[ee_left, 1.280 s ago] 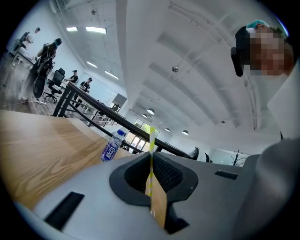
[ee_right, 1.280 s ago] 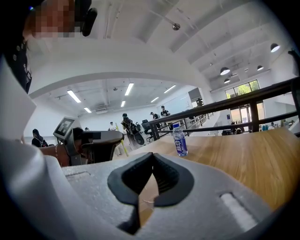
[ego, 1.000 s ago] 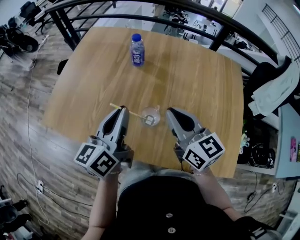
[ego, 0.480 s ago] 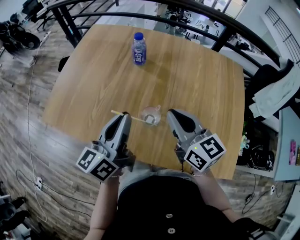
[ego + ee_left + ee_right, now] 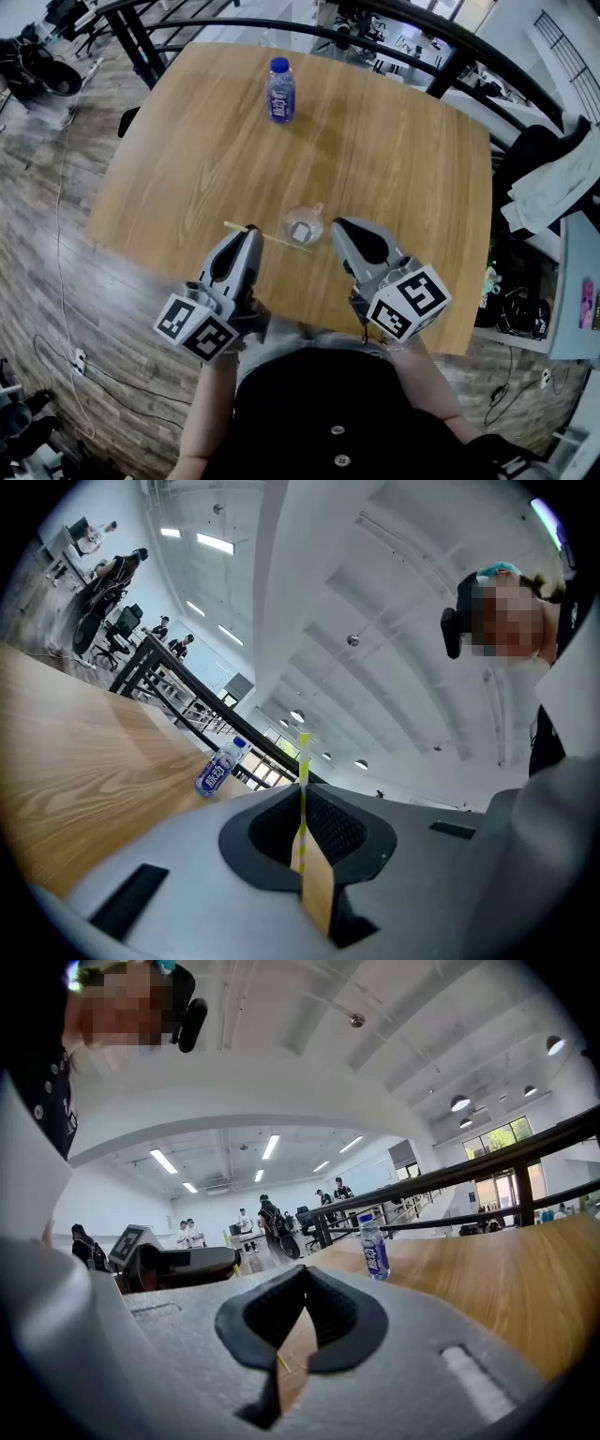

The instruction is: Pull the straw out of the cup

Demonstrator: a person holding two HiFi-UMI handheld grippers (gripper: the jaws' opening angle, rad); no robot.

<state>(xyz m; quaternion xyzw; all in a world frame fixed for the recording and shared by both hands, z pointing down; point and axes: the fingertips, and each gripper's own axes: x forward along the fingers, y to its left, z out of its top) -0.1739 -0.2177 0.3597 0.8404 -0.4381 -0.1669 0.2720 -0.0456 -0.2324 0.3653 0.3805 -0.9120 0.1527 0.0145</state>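
A clear cup (image 5: 303, 226) stands near the front edge of the wooden table (image 5: 394, 141). My left gripper (image 5: 251, 230) is shut on a thin yellow straw (image 5: 232, 225), which lies low and points right toward the cup's near-left side. I cannot tell whether its tip is still inside the cup. In the left gripper view the straw (image 5: 302, 761) sticks up between that gripper's (image 5: 302, 794) closed jaws. My right gripper (image 5: 336, 226) sits just right of the cup, shut and empty. The right gripper (image 5: 305, 1274) view does not show the cup.
A blue-capped water bottle (image 5: 279, 90) stands at the far side of the table, also visible as the bottle (image 5: 217, 769) and bottle (image 5: 374, 1249). A black railing (image 5: 281, 28) runs behind the table. A chair with clothing (image 5: 553, 178) is to the right.
The left gripper has drawn back toward me with the straw, so the straw sits lower against the cup. The right gripper has stayed beside the cup.
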